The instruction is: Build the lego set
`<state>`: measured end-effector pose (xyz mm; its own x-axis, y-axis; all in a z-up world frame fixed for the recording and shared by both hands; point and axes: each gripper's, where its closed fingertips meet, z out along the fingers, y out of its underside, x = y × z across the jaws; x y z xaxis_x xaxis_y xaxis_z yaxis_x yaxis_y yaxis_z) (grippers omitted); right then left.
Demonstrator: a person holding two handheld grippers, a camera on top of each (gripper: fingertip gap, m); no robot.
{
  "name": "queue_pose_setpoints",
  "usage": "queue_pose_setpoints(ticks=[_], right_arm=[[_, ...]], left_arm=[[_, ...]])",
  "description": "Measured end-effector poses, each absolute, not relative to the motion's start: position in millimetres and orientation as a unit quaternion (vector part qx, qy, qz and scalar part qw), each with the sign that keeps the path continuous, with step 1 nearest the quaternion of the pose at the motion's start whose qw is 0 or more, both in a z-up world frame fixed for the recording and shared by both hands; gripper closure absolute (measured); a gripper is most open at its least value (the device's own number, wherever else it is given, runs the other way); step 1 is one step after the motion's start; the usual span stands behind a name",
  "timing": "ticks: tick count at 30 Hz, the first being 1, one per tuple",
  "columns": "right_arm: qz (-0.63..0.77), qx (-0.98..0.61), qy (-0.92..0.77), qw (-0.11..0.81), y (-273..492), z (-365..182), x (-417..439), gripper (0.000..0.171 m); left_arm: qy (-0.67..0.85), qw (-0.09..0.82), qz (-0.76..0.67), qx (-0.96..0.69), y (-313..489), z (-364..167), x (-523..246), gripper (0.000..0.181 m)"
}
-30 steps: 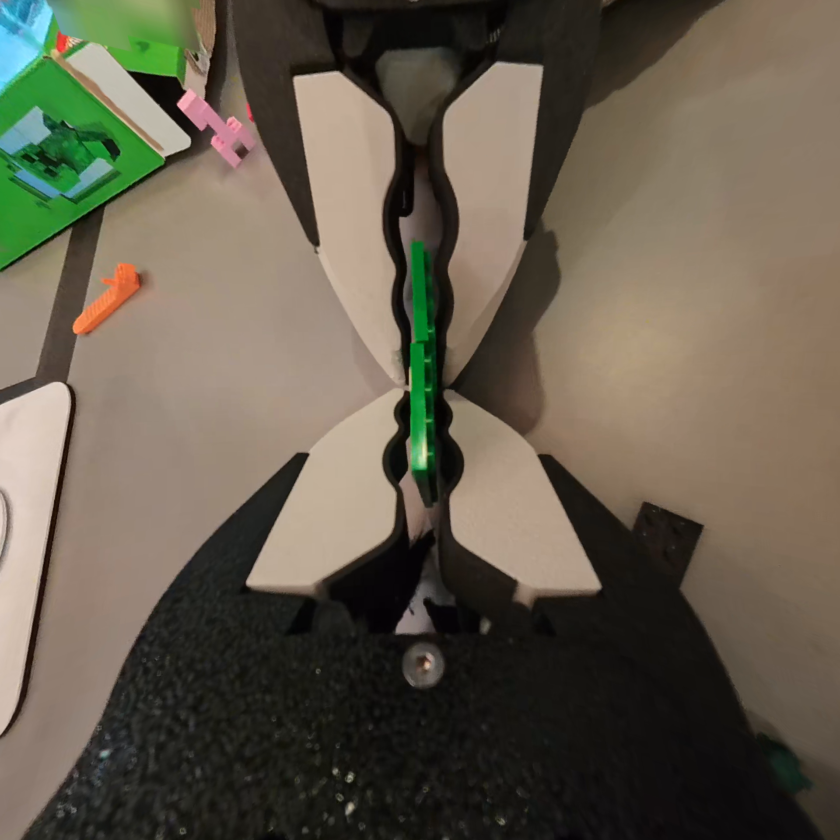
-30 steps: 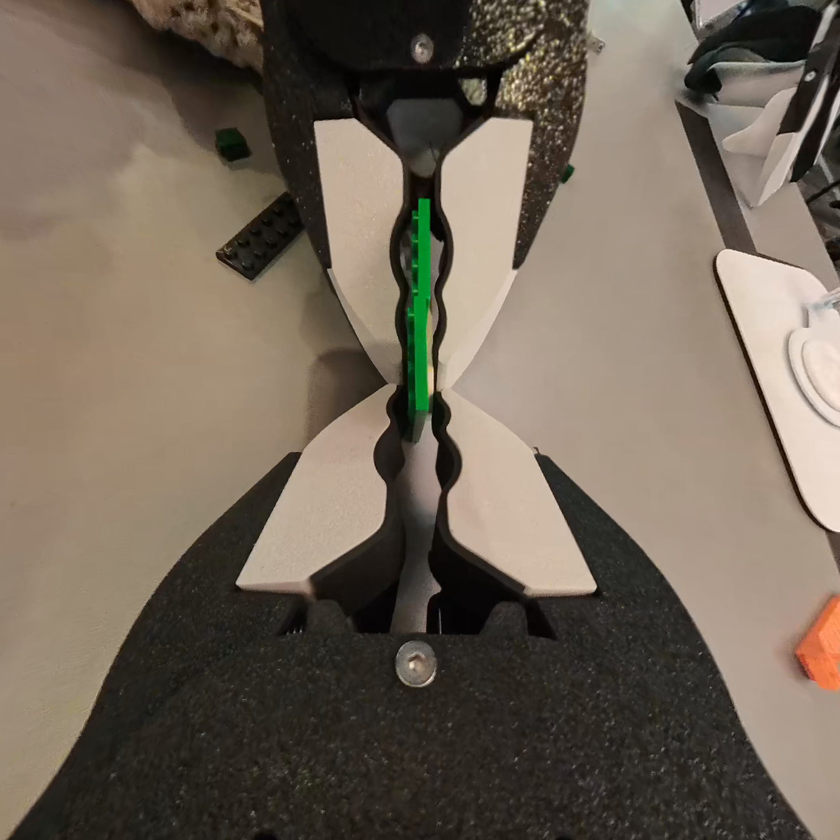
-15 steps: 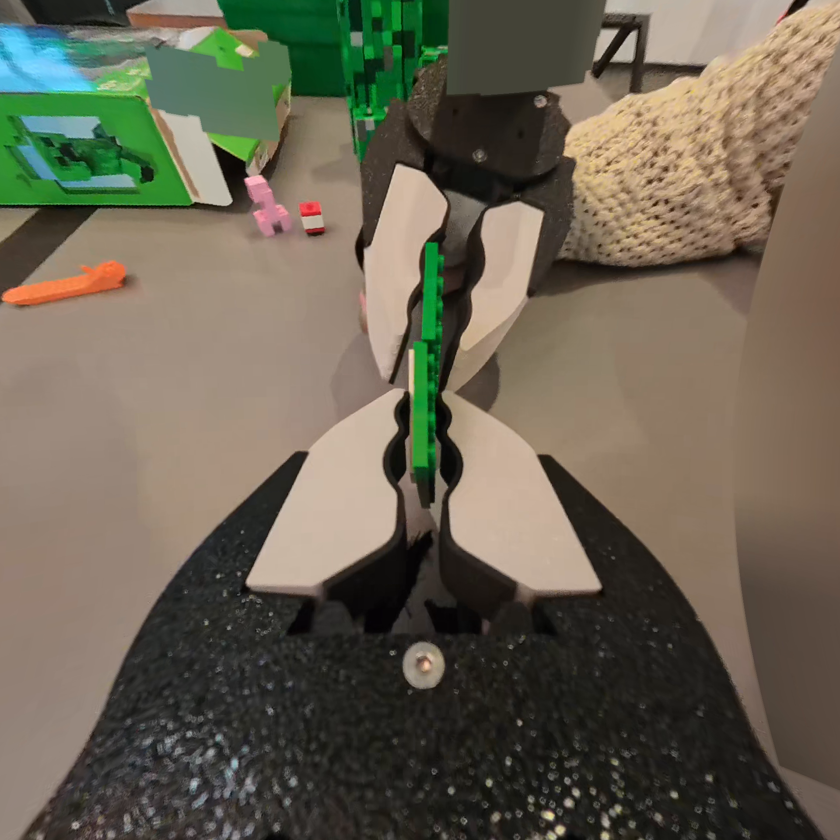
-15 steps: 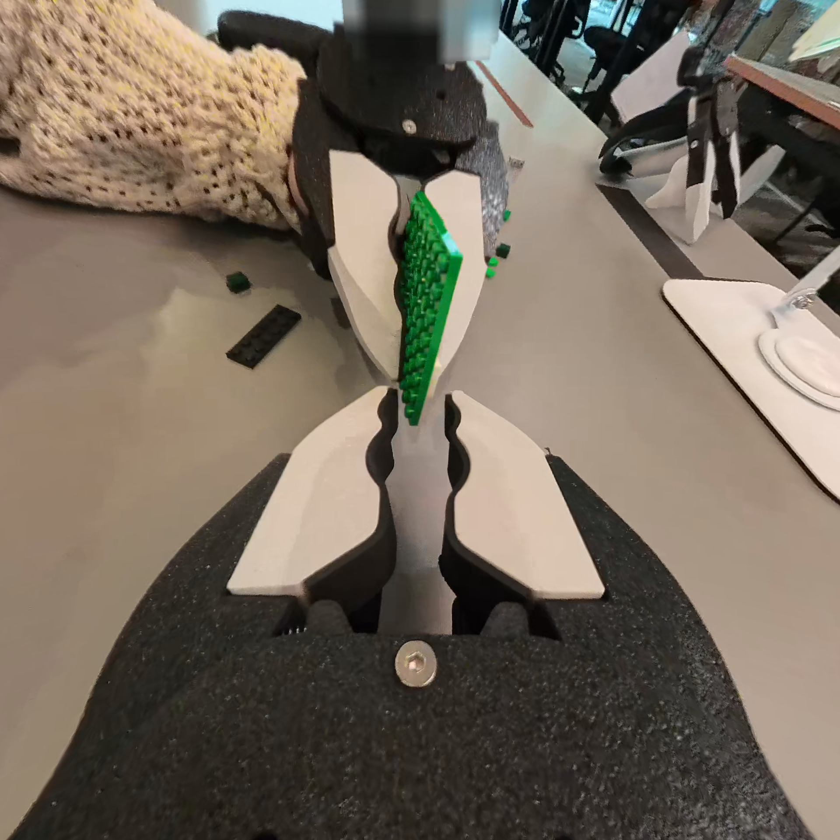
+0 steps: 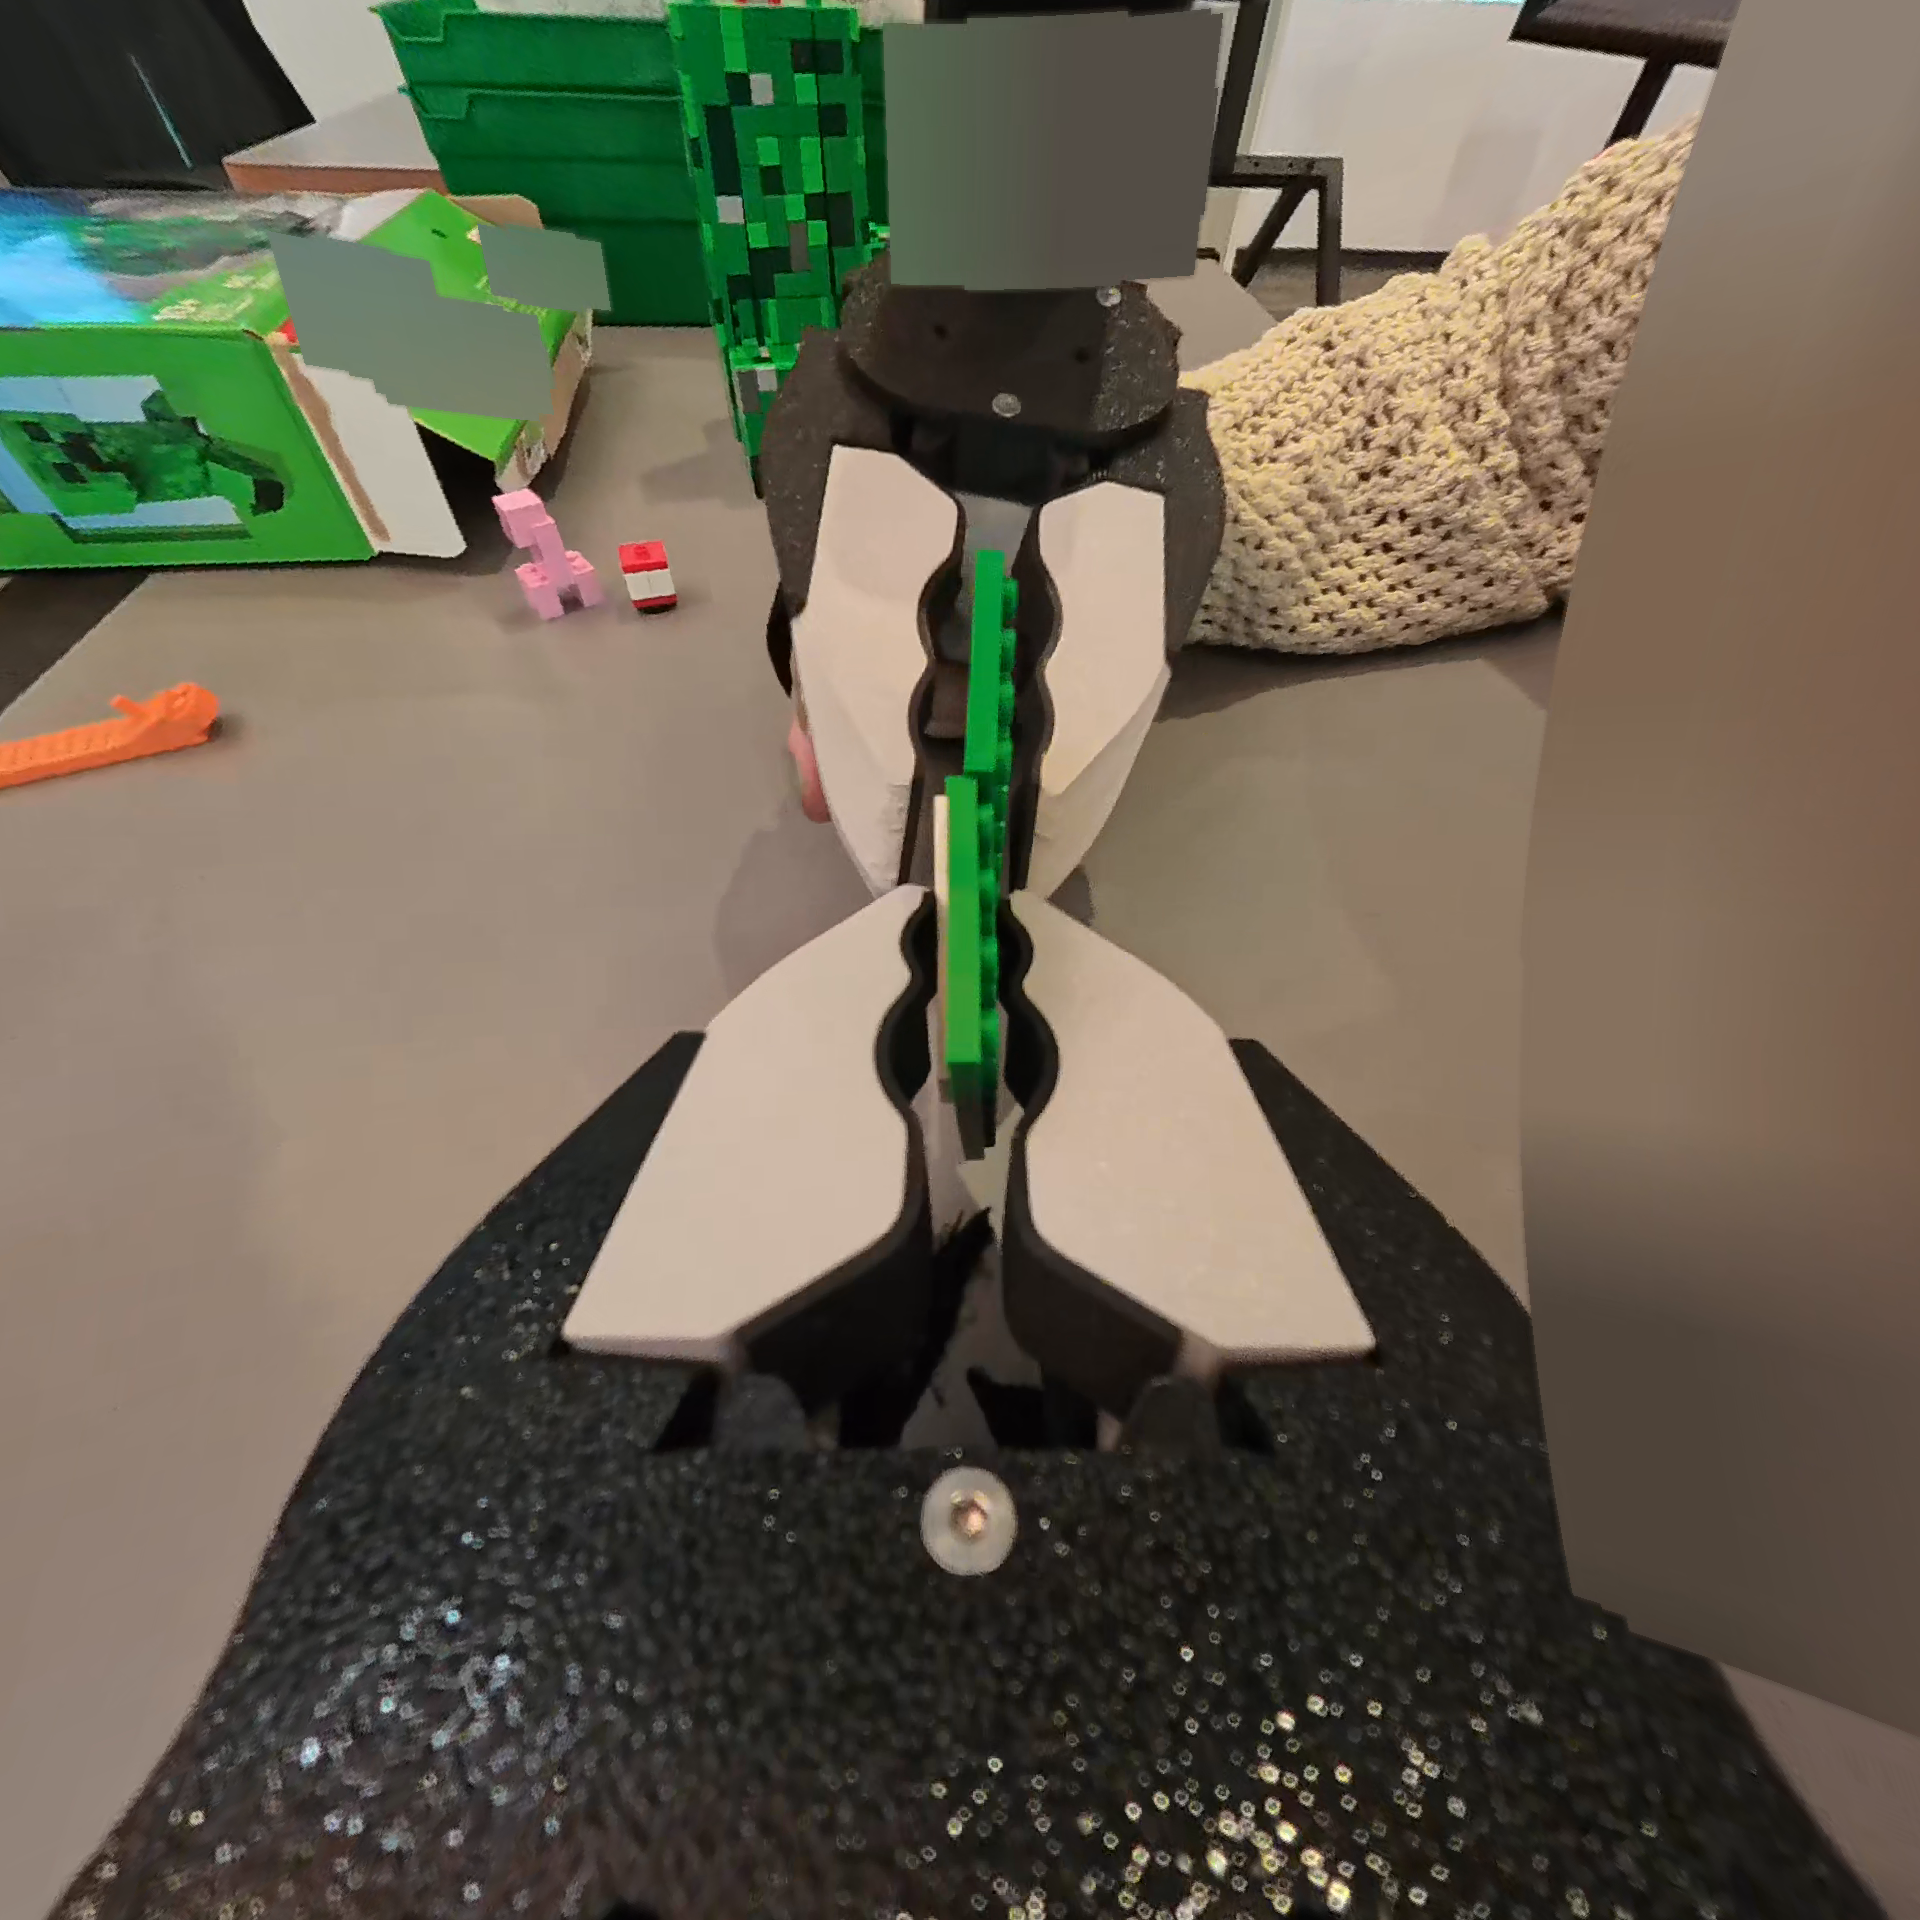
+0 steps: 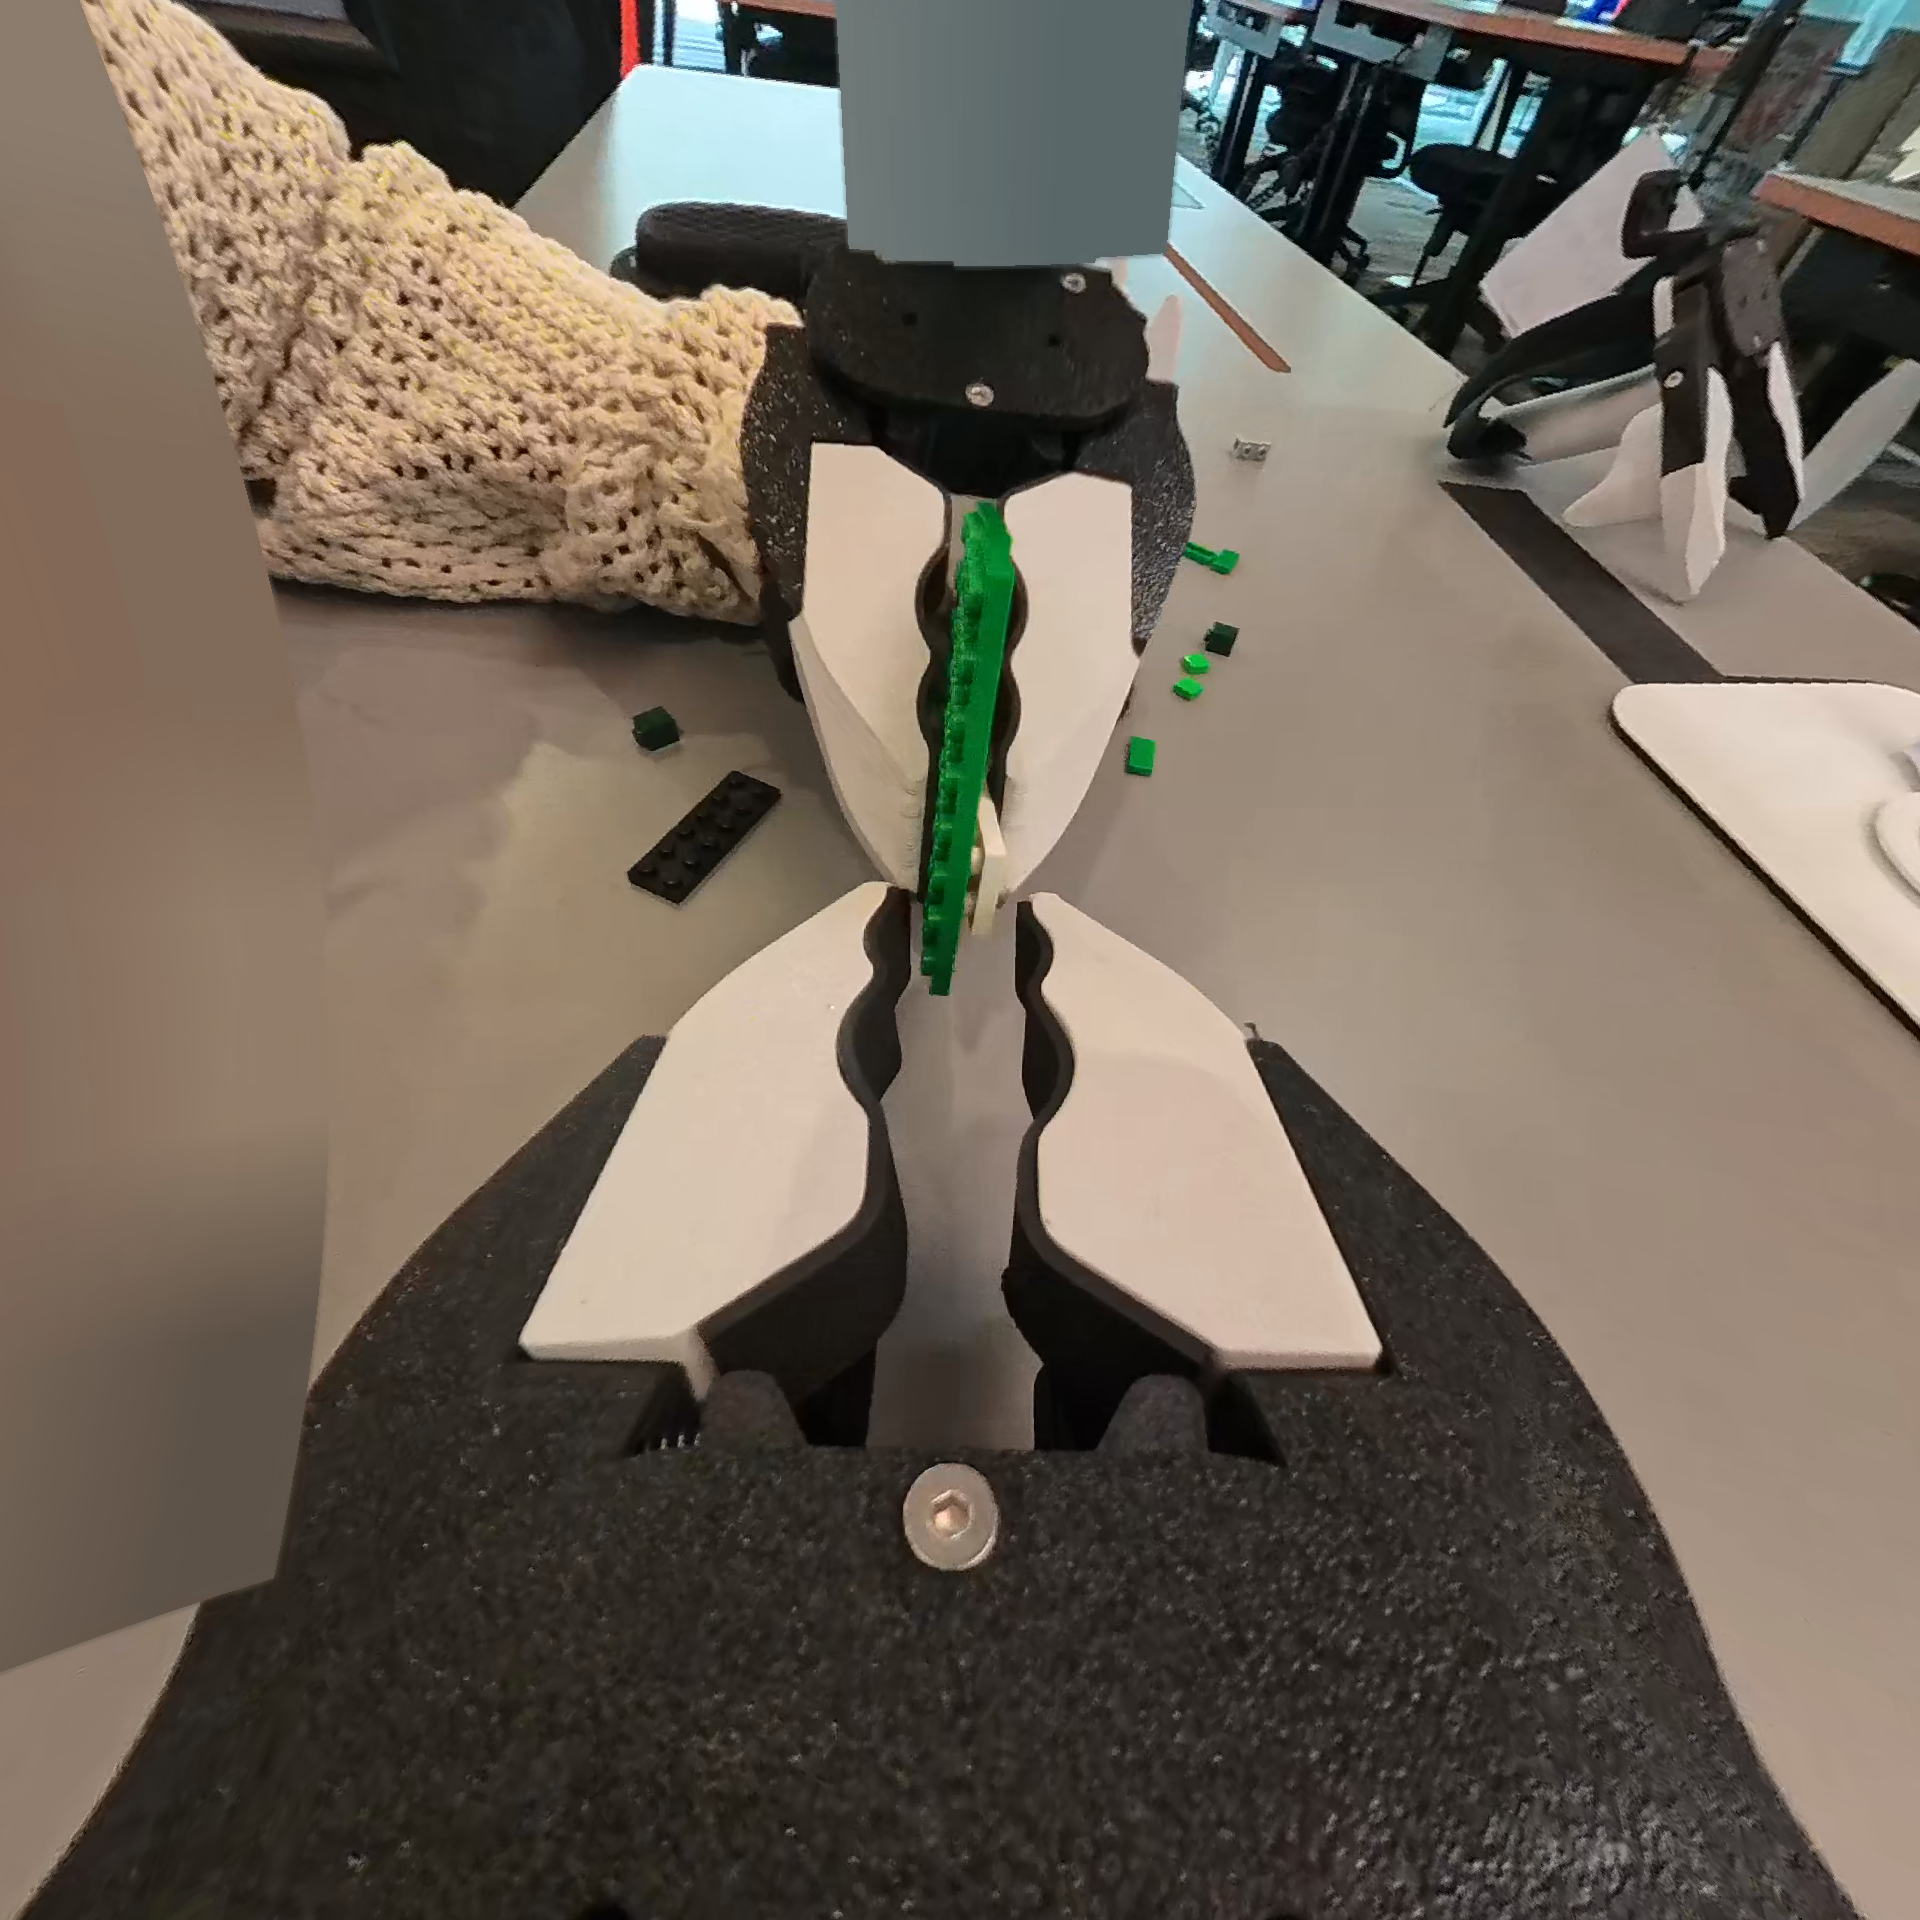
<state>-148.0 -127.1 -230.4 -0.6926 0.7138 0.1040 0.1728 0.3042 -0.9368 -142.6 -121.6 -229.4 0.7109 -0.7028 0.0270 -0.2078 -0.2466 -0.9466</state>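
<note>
A green lego plate (image 5: 977,966) stands on edge between my two grippers, which face each other tip to tip above the grey table (image 5: 416,935). My left gripper (image 5: 971,914) is shut on the plate, with a thin white piece (image 6: 987,862) stuck to the plate's side. In the right wrist view the plate (image 6: 966,727) runs deep into the left gripper's fingers (image 6: 862,665). My right gripper (image 6: 961,904) is open; only the plate's near end pokes between its tips, with a gap on both sides.
A tall green block model (image 5: 790,208), a green box (image 5: 156,457), a pink figure (image 5: 551,561), a red and white brick (image 5: 646,577) and an orange brick separator (image 5: 104,732) lie behind. A black plate (image 6: 707,836), small green pieces (image 6: 1190,675), a white pad (image 6: 1787,810) and knit sleeves (image 6: 436,395) show too. Only a small space, under 4 cm, lies between the two pairs of fingers.
Both grippers have tilted up from facing down at the table to nearly level. My right gripper has opened and let go of the green plate. The left gripper still holds it.
</note>
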Motion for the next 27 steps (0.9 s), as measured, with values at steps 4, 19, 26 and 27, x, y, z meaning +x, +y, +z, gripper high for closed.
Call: queue_pose_setpoints(ticks=[4, 19, 26, 27], right_arm=[[0.511, -0.288, -0.765, 0.266, -128, -231, -147, 0.157], [0.506, -0.29, -0.77, 0.258, -129, -233, -147, 0.162], [0.528, -0.306, -0.751, 0.253, -126, -228, -148, 0.143], [0.533, -0.303, -0.746, 0.26, -125, -225, -147, 0.134]], left_arm=[[0.303, 0.54, -0.224, -0.753, -121, -229, -143, 0.171], [0.327, 0.542, -0.211, -0.745, -125, -231, -141, 0.169], [0.325, 0.553, -0.131, -0.756, -116, -230, -151, 0.171], [0.329, 0.549, -0.102, -0.761, -114, -232, -155, 0.171]])
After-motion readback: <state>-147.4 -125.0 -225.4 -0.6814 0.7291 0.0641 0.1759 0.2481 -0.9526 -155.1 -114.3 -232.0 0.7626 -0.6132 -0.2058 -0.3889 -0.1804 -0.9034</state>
